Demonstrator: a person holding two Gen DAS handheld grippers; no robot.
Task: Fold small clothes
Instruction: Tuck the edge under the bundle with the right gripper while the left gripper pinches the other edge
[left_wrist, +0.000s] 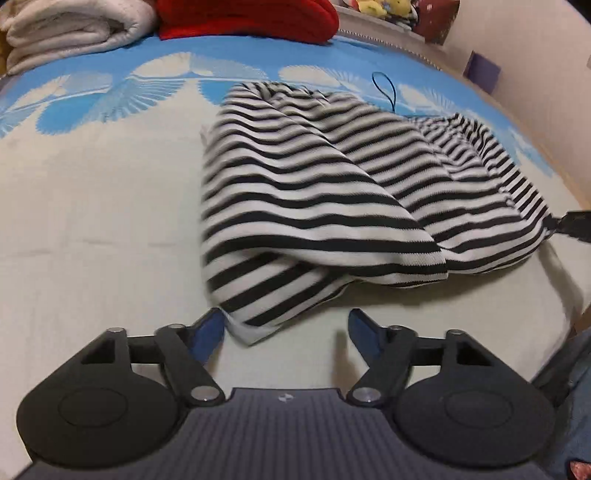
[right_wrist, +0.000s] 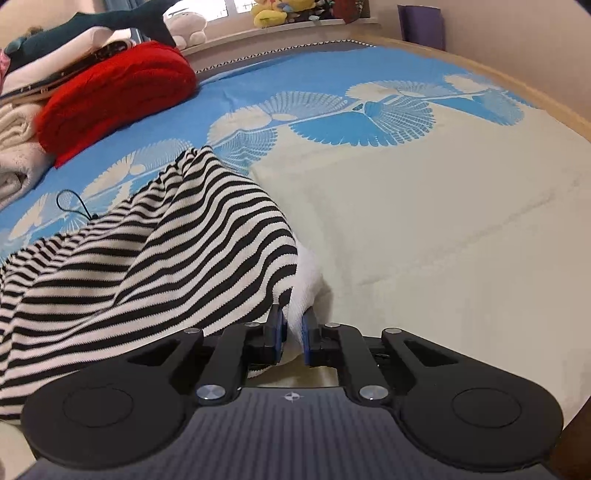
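A black-and-white striped garment (left_wrist: 314, 199) lies partly folded on the bed, its white hem corner close in front of my left gripper (left_wrist: 286, 325). The left gripper is open and empty, and the hem corner lies beside its left finger. In the right wrist view the same garment (right_wrist: 155, 266) drapes to the left. My right gripper (right_wrist: 293, 328) is shut on the garment's white edge, which bunches between the blue pads. The right gripper's tip also shows in the left wrist view (left_wrist: 570, 223) at the garment's right edge.
The bed cover (left_wrist: 92, 206) is cream with a blue fan pattern at the back. A red knit item (right_wrist: 114, 96) and folded white blankets (left_wrist: 70, 29) sit at the head. A thin black cord loop (right_wrist: 72, 206) lies beside the garment. Plush toys line the window sill (right_wrist: 280, 14).
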